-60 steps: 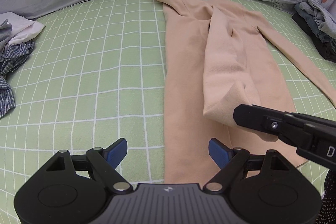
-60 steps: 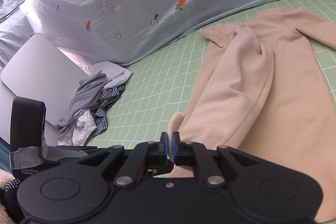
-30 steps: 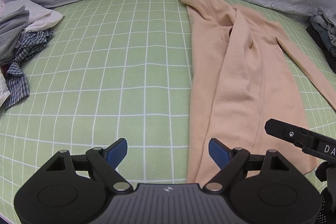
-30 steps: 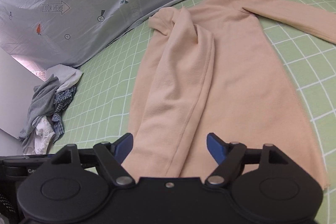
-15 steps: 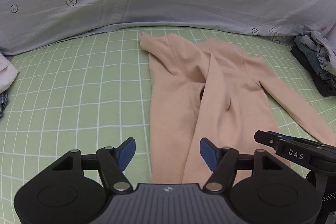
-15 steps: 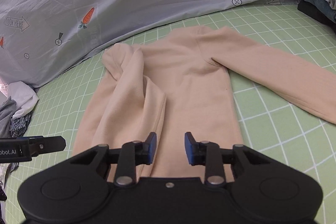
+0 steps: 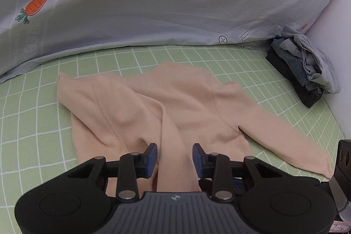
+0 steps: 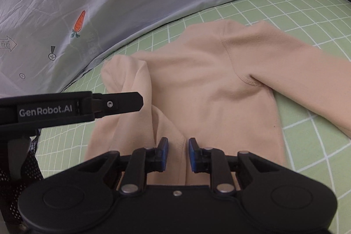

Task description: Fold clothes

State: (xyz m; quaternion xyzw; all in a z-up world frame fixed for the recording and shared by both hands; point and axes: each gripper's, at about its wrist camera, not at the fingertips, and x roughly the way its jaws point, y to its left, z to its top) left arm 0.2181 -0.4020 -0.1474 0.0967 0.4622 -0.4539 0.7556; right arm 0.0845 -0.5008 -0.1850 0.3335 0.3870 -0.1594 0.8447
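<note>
A peach long-sleeved top [image 7: 188, 100] lies flat on the green checked sheet [image 7: 33, 124]. One sleeve is folded down over its body; the other sleeve [image 7: 285, 142] stretches out to the right. My left gripper [image 7: 175, 157] hovers over the folded sleeve, jaws closing, with the sleeve's fabric between the blue pads and a gap on each side. My right gripper [image 8: 177, 151] stands over the top's [image 8: 208, 80] middle, jaws narrow but apart, a ridge of fabric between the pads. The left gripper [image 8: 137, 102] reaches in from the left of the right wrist view.
A grey duvet with carrot prints [image 7: 153, 3] rises along the far edge of the sheet. A stack of folded dark and grey clothes [image 7: 307, 71] sits at the far right by a white wall. Bare sheet lies to the left of the top.
Both grippers moved up the top toward its shoulders and sank closer to it. The right let go of the folded sleeve's end, then both sets of jaws went from wide to narrow.
</note>
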